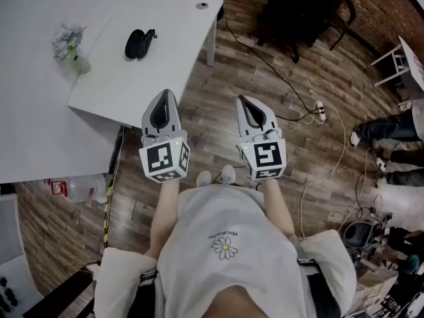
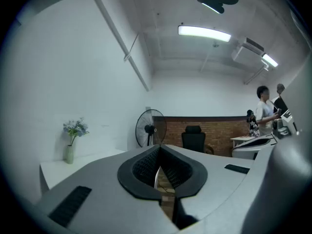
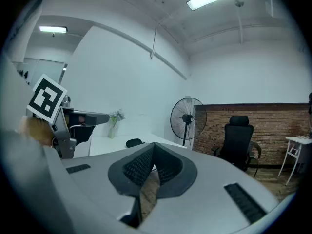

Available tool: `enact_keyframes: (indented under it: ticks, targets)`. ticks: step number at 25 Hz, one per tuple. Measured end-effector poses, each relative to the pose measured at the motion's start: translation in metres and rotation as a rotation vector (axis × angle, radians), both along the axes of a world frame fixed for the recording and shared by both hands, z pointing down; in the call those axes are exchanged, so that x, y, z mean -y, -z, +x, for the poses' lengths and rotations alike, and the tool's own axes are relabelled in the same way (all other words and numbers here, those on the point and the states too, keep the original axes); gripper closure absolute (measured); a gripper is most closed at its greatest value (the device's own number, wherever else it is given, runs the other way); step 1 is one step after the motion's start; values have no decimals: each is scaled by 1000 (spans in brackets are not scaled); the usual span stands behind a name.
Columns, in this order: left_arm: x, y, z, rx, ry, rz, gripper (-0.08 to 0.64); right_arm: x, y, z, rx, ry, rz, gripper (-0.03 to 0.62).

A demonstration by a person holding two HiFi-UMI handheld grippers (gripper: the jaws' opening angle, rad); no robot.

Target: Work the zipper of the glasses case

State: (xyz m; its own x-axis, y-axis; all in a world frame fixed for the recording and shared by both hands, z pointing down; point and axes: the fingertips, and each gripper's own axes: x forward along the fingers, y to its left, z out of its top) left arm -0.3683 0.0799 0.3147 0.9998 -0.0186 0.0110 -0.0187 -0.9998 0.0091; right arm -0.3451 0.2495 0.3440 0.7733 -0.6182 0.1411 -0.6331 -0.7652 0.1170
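Observation:
A black glasses case [image 1: 139,43] lies on the white table [image 1: 152,78], well ahead of both grippers; in the right gripper view the case [image 3: 133,143] shows small on the table's far part. My left gripper [image 1: 165,97] hovers level over the wooden floor by the table's near edge, jaws shut with nothing between them. My right gripper [image 1: 242,100] hangs beside it over the floor, also shut and empty. In the left gripper view the left gripper [image 2: 157,152] points level into the room, and the case is not in sight. The right gripper [image 3: 152,149] shows its closed pads too.
A vase of pale blue flowers [image 1: 70,48] stands on the white table left of the case. A standing fan [image 3: 187,118] and a black office chair [image 3: 237,138] stand by the brick wall. Cables [image 1: 311,114] lie on the floor; people [image 1: 391,134] stand to the right.

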Motion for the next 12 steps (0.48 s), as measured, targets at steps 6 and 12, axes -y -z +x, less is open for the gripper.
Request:
enact_keyframes:
  ticks: [6,12]
  targets:
    - [-11,-2,0,2,2,16,545,-8,-3,2,7,10,11,584]
    - [-20,-4,-1,12,18,26,545,-16,-8,4,17,32,13,584]
